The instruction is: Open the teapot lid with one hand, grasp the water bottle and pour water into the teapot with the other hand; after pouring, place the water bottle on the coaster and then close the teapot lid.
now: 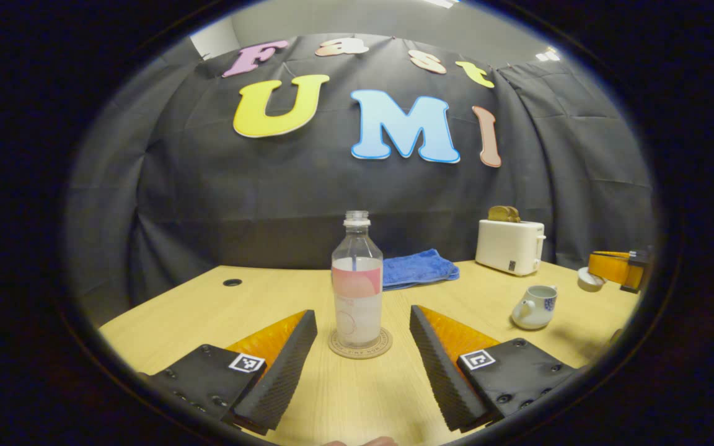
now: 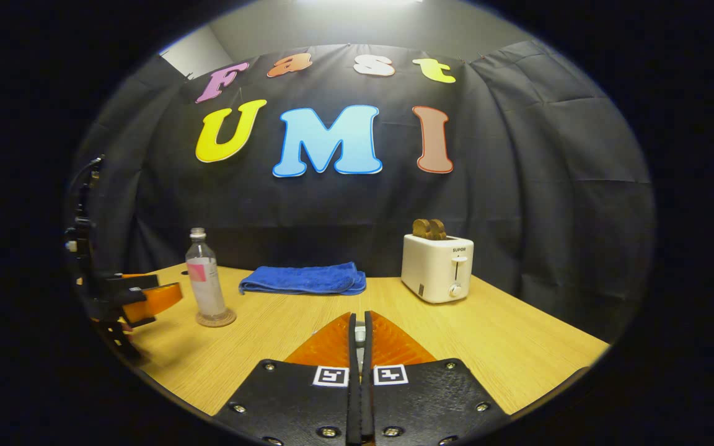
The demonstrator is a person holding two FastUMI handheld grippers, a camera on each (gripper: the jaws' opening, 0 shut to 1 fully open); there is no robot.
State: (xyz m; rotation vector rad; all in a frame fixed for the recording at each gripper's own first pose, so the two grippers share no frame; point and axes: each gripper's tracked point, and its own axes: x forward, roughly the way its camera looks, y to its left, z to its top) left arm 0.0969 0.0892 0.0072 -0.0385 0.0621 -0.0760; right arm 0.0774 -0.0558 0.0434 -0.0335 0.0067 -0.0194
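Lidless white ceramic teapot [image 1: 535, 306]; right gripper [image 2: 360, 331] pinches something small, hard to identify.
Left gripper [image 1: 363, 337] spread, flanking clear ribbed plastic bottle [image 1: 357, 291] on round cork coaster [image 1: 359, 352].

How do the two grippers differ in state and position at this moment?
The left gripper is open, its fingers spread either side of the water bottle on the coaster without touching it; the right gripper is closed, with something pale and small between its fingers. The left faces the bottle; the right points at bare table toward the toaster. Both hover low over the table.
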